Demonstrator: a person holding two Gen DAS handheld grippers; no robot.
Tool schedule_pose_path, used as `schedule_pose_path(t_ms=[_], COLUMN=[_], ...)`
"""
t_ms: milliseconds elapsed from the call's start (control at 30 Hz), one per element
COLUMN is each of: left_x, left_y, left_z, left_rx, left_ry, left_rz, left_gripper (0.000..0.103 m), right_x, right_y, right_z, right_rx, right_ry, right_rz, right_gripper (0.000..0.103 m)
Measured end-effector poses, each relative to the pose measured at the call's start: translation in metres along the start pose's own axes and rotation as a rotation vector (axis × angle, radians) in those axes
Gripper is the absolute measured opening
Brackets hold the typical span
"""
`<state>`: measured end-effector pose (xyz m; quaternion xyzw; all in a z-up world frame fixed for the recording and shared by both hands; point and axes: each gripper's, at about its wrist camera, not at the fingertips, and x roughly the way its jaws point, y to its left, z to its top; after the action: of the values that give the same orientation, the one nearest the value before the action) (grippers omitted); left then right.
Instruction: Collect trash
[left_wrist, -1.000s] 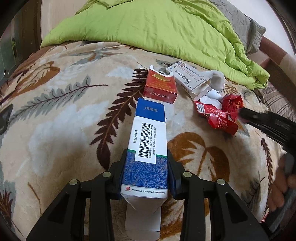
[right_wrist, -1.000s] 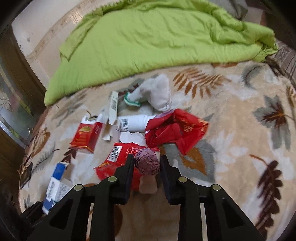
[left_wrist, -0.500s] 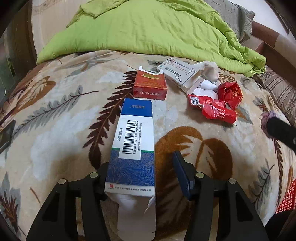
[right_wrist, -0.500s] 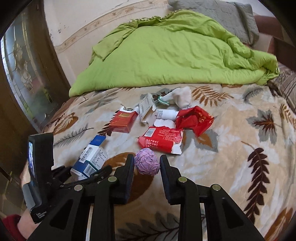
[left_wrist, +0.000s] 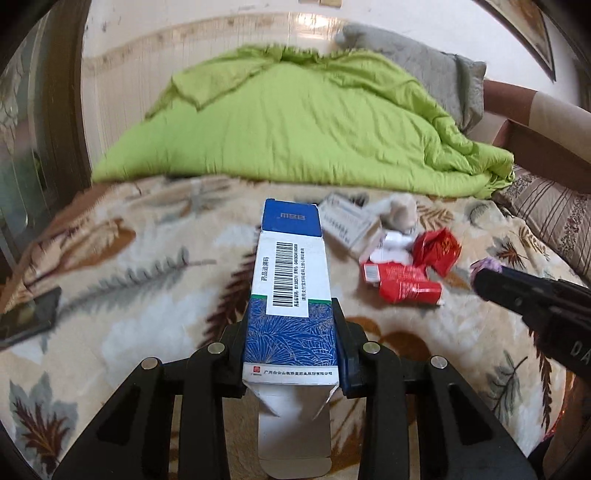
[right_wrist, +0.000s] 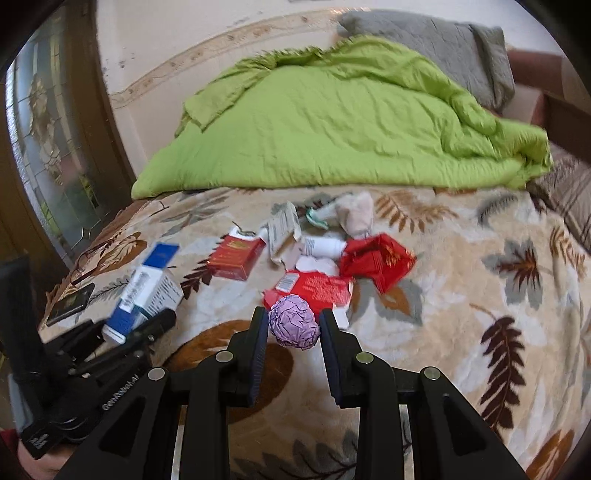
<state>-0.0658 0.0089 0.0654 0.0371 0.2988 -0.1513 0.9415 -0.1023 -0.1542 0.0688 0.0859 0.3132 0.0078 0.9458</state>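
My left gripper (left_wrist: 291, 332) is shut on a blue and white carton (left_wrist: 291, 273) and holds it lifted above the blanket; the carton also shows in the right wrist view (right_wrist: 147, 291). My right gripper (right_wrist: 293, 325) is shut on a purple crumpled paper ball (right_wrist: 293, 325), raised over the bed. More trash lies on the blanket: a red cigarette box (right_wrist: 234, 256), red wrappers (right_wrist: 373, 258) (left_wrist: 410, 282), a white medicine box (left_wrist: 349, 223) and crumpled white paper (right_wrist: 356, 214).
A green duvet (left_wrist: 303, 122) and grey pillow (left_wrist: 417, 62) lie at the back of the bed. A dark phone (left_wrist: 26, 319) rests on the leaf-patterned blanket (right_wrist: 461, 314) at the left edge. A glass door (right_wrist: 48, 136) stands at left.
My left gripper, open half a second ago, has closed on the carton again and lifted it. My right gripper has kept the purple ball and stayed drawn back.
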Motion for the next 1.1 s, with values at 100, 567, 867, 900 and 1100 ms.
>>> schedule_pose_path(t_ms=[100, 567, 867, 900, 1100], left_x=[0.001, 0.004, 0.004, 0.004, 0.003], left_y=[-0.002, -0.005, -0.010, -0.010, -0.011], left_z=[0.002, 0.001, -0.001, -0.001, -0.002], left_rx=[0.008, 0.033, 0.067, 0.069, 0.078], left_ry=[-0.003, -0.002, -0.009, -0.010, -0.012], left_rz=[0.011, 0.057, 0.074, 0.074, 0.077], left_gripper=[0.033, 0.033, 0.033, 0.033, 0.033], right_x=[0.000, 0.009, 0.008, 0.008, 0.007], right_y=[0.004, -0.001, -0.002, -0.002, -0.003], right_z=[0.000, 0.004, 0.004, 0.004, 0.004], right_rx=[-0.021, 0.015, 0.021, 0.023, 0.026], right_ry=[-0.010, 0.005, 0.004, 0.003, 0.003], right_rz=[0.007, 0.039, 0.041, 0.041, 0.044], right_gripper=[0.031, 0.031, 0.031, 0.031, 0.031])
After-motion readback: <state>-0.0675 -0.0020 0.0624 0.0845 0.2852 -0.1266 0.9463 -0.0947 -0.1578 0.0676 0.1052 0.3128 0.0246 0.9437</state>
